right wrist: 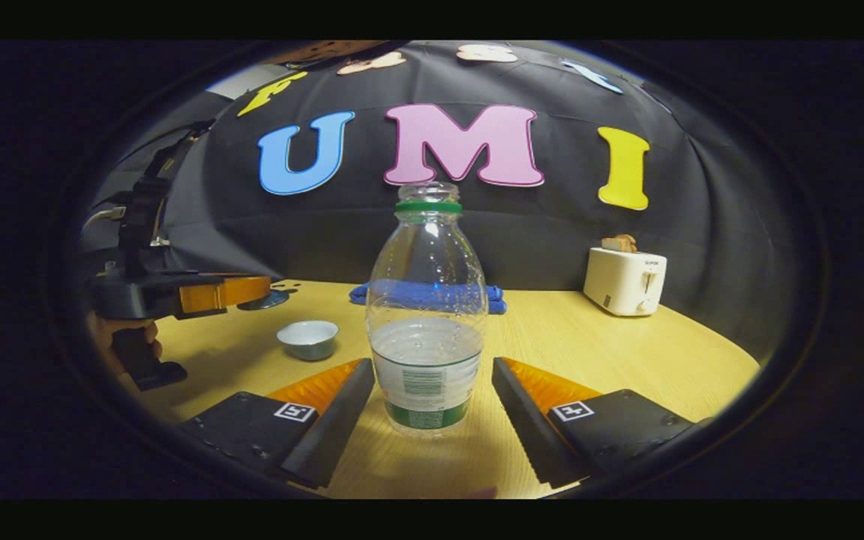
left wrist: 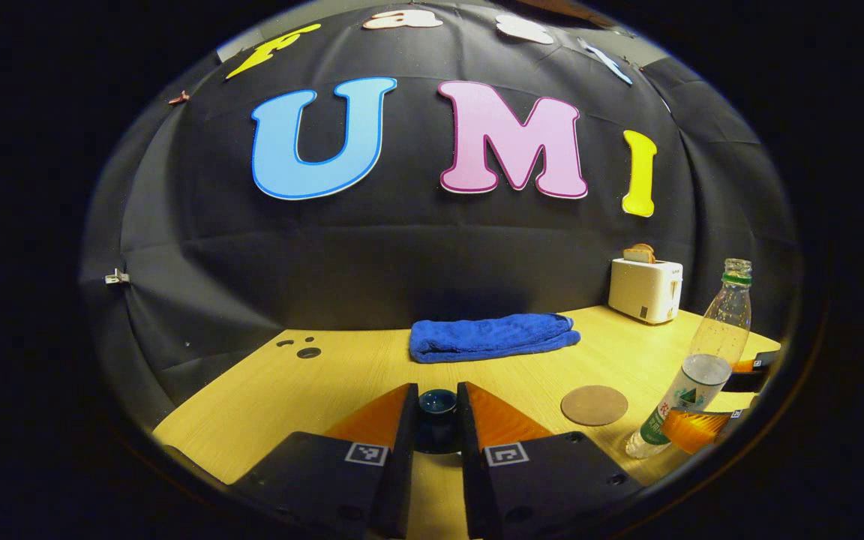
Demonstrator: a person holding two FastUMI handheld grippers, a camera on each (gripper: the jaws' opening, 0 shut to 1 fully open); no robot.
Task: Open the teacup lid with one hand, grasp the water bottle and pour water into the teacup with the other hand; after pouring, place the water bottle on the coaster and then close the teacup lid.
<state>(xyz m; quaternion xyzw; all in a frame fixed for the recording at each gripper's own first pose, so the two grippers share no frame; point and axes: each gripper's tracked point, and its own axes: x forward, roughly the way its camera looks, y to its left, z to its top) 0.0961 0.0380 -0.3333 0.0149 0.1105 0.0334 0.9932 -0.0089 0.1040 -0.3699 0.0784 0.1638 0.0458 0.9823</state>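
The left tool [left wrist: 436, 420] is narrowed on the dark teacup lid [left wrist: 436, 405], both fingers pressing its sides, lifted above the wooden desk [left wrist: 342, 375]. In the right gripper view the open teacup [right wrist: 308, 339] stands on the desk at the left, uncovered. The right tool [right wrist: 432, 420] is spread wide around the uncapped water bottle [right wrist: 427, 315], its fingers clear of it on either side; the bottle stands upright, partly full. A round coaster [left wrist: 594, 405] lies just left of the bottle. A folded blue towel [left wrist: 492, 337] lies far, and a white toaster [left wrist: 646, 289] at the far right.
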